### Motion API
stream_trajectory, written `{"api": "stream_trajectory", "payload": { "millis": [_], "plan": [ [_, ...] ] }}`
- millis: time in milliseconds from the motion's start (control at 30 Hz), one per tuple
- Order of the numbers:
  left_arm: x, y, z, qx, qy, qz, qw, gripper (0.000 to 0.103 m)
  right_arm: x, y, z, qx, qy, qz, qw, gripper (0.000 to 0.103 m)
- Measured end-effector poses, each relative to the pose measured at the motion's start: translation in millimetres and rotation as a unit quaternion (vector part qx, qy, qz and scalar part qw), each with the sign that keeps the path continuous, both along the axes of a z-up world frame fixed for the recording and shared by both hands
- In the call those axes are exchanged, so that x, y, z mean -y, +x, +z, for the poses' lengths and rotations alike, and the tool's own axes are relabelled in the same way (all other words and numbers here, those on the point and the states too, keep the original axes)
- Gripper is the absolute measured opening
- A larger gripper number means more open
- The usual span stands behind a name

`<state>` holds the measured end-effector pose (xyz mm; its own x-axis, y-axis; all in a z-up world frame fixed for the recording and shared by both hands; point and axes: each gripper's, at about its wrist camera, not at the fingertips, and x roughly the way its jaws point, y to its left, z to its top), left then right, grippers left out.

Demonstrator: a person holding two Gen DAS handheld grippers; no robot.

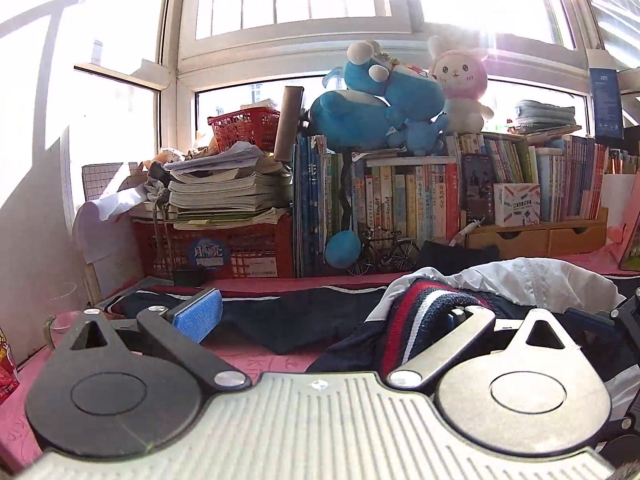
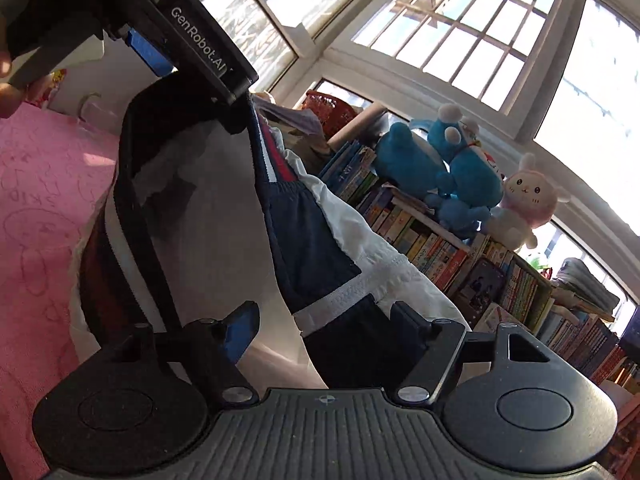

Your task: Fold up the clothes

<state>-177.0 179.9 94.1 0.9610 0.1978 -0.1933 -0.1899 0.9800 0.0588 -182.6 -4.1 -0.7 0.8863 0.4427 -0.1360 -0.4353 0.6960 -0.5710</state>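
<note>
Left wrist view is showing the left gripper (image 1: pixel 332 311) standing wide open and low over the pink-covered tabletop (image 1: pixel 280 360). Its one finger is nudging into the bunched striped collar of the navy jacket (image 1: pixel 424 312), and nothing is being pinched. Whether that finger is hooking the cloth, I cannot tell. More navy cloth is lying flat behind, towards the books (image 1: pixel 404 208).

Over on the right wrist view, the right gripper (image 2: pixel 322 328) is also gaping. The white-banded edge of the jacket is sitting between the pads (image 2: pixel 240 336), leaning on the far finger but not clamped. The jacket is rearing up as a heap between the two grippers, white lining showing. My guess is that both are lining up for a fresh hold on its edges, so the folding is looking barely begun.

Storage now, all of it along the window. A small red basket (image 1: pixel 244 124) is perching on a paper stack, its contents too dim to name. That stack is weighing down a red crate (image 1: pixel 224 248), whose inside is hidden behind the mesh. A wooden drawer unit (image 1: pixel 536 236) is keeping its drawers closed and carrying upright books. Plush toys (image 1: pixel 384 108) are riding on top of the book row.
</note>
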Motion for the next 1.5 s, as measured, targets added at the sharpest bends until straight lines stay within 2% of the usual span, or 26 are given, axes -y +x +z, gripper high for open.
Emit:
{"api": "stream_trajectory", "payload": {
  "millis": [100,167,267,300,567,633,700,800,900,967,1000,1033,1100,1200,1300,1400,1467,1500],
  "plan": [
    [1.8,-7.4,10.6,0.017,0.006,0.003,0.9998,0.103,2.8,17.7,-0.6,-0.012,0.007,-0.033,0.999,0.071],
    [4.0,-6.5,13.8,0.019,0.027,0.018,0.9993,0.103,11.2,28.4,3.1,-0.016,0.022,-0.057,0.998,0.065],
    [3.3,3.4,3.9,-0.005,0.026,0.015,0.9995,0.103,39.1,31.1,16.6,-0.024,0.064,-0.07,0.995,0.029],
    [4.6,7.3,-1.8,-0.017,0.023,0.013,0.9995,0.103,48.5,28.2,23.3,-0.019,0.076,-0.075,0.994,0.023],
    [25.4,36.5,-39.6,-0.079,0.002,-0.021,0.9966,0.103,113.7,1.0,86.1,0.043,0.177,-0.101,0.978,0.023],
    [27.7,41.5,-42.4,-0.085,-0.004,-0.025,0.9961,0.103,122.4,-0.3,98.6,0.035,0.2,-0.091,0.975,0.023],
    [27.7,42.7,-42.1,-0.083,-0.009,-0.019,0.9963,0.103,121.9,0.7,100.2,0.024,0.19,-0.089,0.977,0.023],
    [20.2,42.1,-38.3,-0.073,-0.027,-0.004,0.997,0.103,118.1,5.9,76.8,-0.041,0.168,-0.099,0.98,0.028],
    [11.9,41.5,-36.7,-0.072,-0.046,0.005,0.9964,0.103,111.7,12.1,47.0,-0.117,0.159,-0.113,0.974,0.048],
    [8.5,41.8,-37.7,-0.075,-0.054,0.009,0.9957,0.103,99.5,13.7,29.2,-0.138,0.153,-0.119,0.971,0.054],
    [7.5,41.8,-38.3,-0.076,-0.056,0.011,0.9955,0.103,93.4,14.5,20.4,-0.149,0.15,-0.122,0.97,0.062],
    [6.8,41.5,-38.6,-0.078,-0.056,0.013,0.9953,0.103,86.5,15.8,13.2,-0.147,0.143,-0.127,0.97,0.073],
    [5.2,38.2,-36.9,-0.074,-0.054,0.019,0.9956,0.103,71.8,22.2,4.6,-0.134,0.131,-0.141,0.972,0.084],
    [2.6,31.7,-32.8,-0.064,-0.048,0.03,0.9963,0.103,57.6,34.7,1.1,-0.105,0.114,-0.172,0.973,0.083],
    [-3.6,26.0,-30.2,-0.059,-0.042,0.039,0.9966,0.103,79.0,37.4,11.3,-0.101,0.137,-0.185,0.968,0.078],
    [-7.4,26.4,-34.6,-0.074,-0.042,0.018,0.9962,0.103,112.8,32.1,22.2,-0.09,0.143,-0.195,0.966,0.077],
    [-0.6,26.1,-39.7,-0.084,-0.021,0.015,0.9961,0.103,134.0,25.1,31.2,-0.082,0.149,-0.206,0.964,0.058],
    [4.4,25.6,-42.4,-0.089,-0.005,0.015,0.9959,0.103,145.3,20.8,37.7,-0.085,0.153,-0.206,0.963,0.055]
  ]
}}
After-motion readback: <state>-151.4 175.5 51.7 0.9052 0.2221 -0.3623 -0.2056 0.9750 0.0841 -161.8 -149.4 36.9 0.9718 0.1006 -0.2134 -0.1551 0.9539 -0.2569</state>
